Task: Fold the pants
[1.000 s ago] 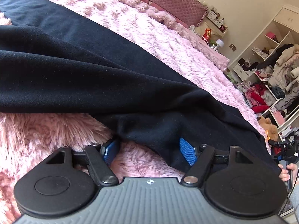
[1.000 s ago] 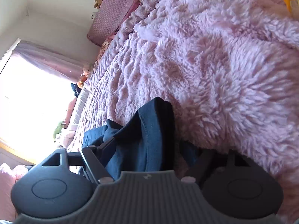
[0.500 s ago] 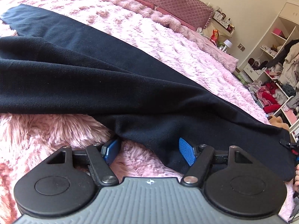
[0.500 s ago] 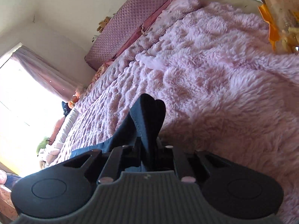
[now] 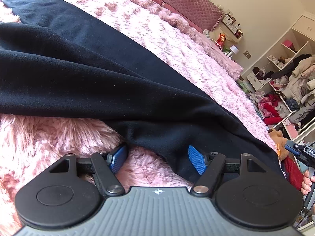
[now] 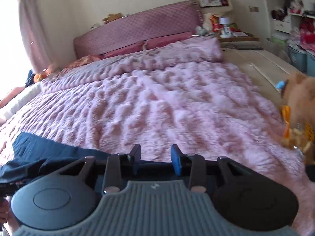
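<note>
On the near edge of the pink fluffy bed (image 5: 196,45), the black pants (image 5: 88,74) lie spread, their hem between the wide-open, empty left gripper (image 5: 157,158). Over the same bed, the right gripper (image 6: 155,158) hangs parted, holding nothing, pants (image 6: 49,149) at its lower left.

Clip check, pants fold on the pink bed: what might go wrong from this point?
1. The left gripper is open with only a corner of the black pants between its fingers; closing here may pinch the fluffy pink blanket too, or catch just one layer.
2. The right gripper is open and holds nothing, so the pants may sag unevenly.
3. The pants lie bunched in loose folds; folding now may lock in creases.
</note>
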Demonstrator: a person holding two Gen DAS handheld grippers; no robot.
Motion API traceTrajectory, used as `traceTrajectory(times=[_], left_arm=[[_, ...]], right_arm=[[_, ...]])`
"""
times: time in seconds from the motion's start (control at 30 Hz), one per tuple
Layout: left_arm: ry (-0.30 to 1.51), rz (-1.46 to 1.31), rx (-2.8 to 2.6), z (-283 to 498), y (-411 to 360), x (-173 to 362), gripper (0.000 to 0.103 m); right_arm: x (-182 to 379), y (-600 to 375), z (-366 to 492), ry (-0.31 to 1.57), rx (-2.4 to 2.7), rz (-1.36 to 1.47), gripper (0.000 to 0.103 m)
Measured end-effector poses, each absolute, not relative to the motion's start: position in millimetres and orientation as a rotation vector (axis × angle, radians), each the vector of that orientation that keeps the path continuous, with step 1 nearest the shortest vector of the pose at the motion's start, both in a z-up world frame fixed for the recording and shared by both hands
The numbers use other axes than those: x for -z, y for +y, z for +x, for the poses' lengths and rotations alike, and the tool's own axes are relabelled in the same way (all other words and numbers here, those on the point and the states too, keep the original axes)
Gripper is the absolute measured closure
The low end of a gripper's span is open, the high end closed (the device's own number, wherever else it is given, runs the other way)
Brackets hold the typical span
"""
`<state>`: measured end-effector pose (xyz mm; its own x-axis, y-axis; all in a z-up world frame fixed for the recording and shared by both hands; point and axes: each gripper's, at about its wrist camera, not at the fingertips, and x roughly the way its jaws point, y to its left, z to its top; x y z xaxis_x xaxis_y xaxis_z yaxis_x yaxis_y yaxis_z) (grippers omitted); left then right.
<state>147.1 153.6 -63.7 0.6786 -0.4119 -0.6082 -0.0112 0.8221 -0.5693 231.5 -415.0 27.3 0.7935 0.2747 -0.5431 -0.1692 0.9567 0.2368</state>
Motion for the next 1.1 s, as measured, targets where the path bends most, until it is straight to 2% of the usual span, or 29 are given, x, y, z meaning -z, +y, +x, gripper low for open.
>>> traceTrajectory(times=[0.07,0.1,0.13,0.3,0.5,0.73,1.0,1.1], left_arm=[[0.807,-0.594,0.252,146,158,63,0.022],[0.810,-0.606,0.258,146,161,64,0.022],[0.812,-0.618,0.265,145,164,64,0.022],[0.815,-0.676,0.303,142,176,67,0.024],[0.800,-0.681,0.340,141,180,72,0.025],[0.801,-0.638,0.351,143,172,71,0.024],[0.812,-0.697,0.353,144,178,75,0.024],[0.815,-0.707,0.347,144,179,75,0.024]], right_arm=[[-25,-367,238,0.644,-0.369,0.101,0.087],[-21,-341,243,0.681,-0.444,0.073,0.100],[-15,-317,246,0.709,-0.504,0.046,0.103],[22,-210,260,0.781,-0.679,-0.151,0.103],[45,-171,306,0.831,-0.596,-0.199,0.103],[39,-178,374,0.876,-0.528,-0.020,0.103],[47,-238,418,0.959,-0.304,0.356,0.103],[36,-270,409,0.882,-0.275,0.431,0.103]])
